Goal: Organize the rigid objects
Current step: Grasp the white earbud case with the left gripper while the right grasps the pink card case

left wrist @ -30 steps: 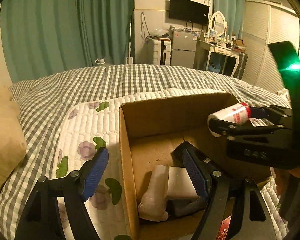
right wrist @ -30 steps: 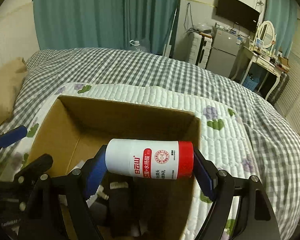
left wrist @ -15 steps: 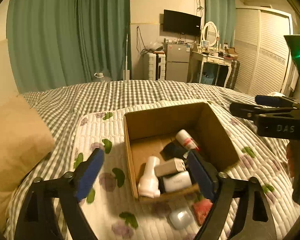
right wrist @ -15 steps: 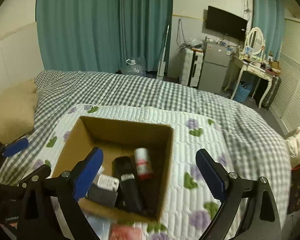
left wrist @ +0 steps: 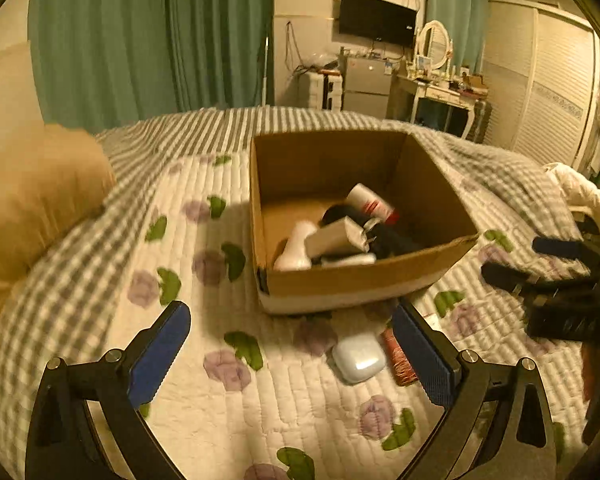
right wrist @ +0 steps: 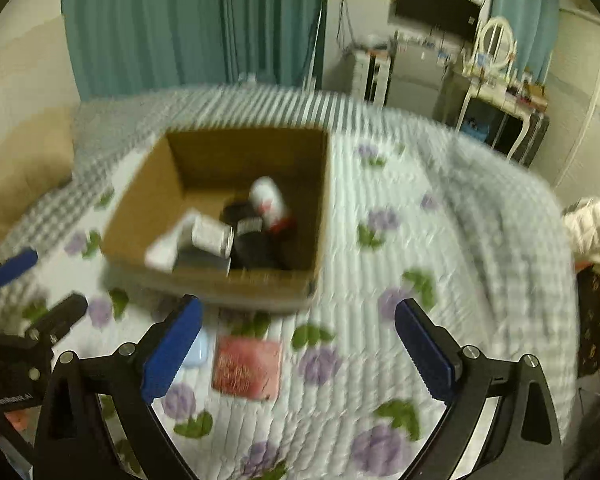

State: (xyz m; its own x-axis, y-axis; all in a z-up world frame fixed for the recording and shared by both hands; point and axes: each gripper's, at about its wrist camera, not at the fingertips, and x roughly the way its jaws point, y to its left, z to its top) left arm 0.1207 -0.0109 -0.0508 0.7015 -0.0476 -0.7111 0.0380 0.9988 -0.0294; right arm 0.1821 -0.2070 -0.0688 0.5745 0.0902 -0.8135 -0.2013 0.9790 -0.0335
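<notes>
An open cardboard box (left wrist: 364, 280) (right wrist: 228, 284) sits on the floral quilt. Inside lie a white bottle with a red cap (left wrist: 370, 200) (right wrist: 269, 200), a white bottle (left wrist: 296, 244), a grey box (left wrist: 334, 236) and a black item (left wrist: 392, 236). In front of the box lie a pale blue earbud case (left wrist: 358, 358) (right wrist: 196, 354) and a red packet (right wrist: 247, 368) (left wrist: 398, 356). My left gripper (left wrist: 292, 354) is open and empty, back from the box. My right gripper (right wrist: 300, 354) is open and empty above the red packet; it also shows at the right of the left wrist view (left wrist: 540, 264).
The floral quilt (left wrist: 220, 380) lies over a grey checked bedspread (left wrist: 60, 280). A tan pillow (left wrist: 32, 192) is at the left. Green curtains, a TV, a dresser and a wardrobe stand beyond the bed. White clothing (right wrist: 592, 228) lies at the right.
My right gripper let the red-capped bottle go into the box and opened. Both grippers have pulled back and up from the box, bringing the earbud case and red packet into view.
</notes>
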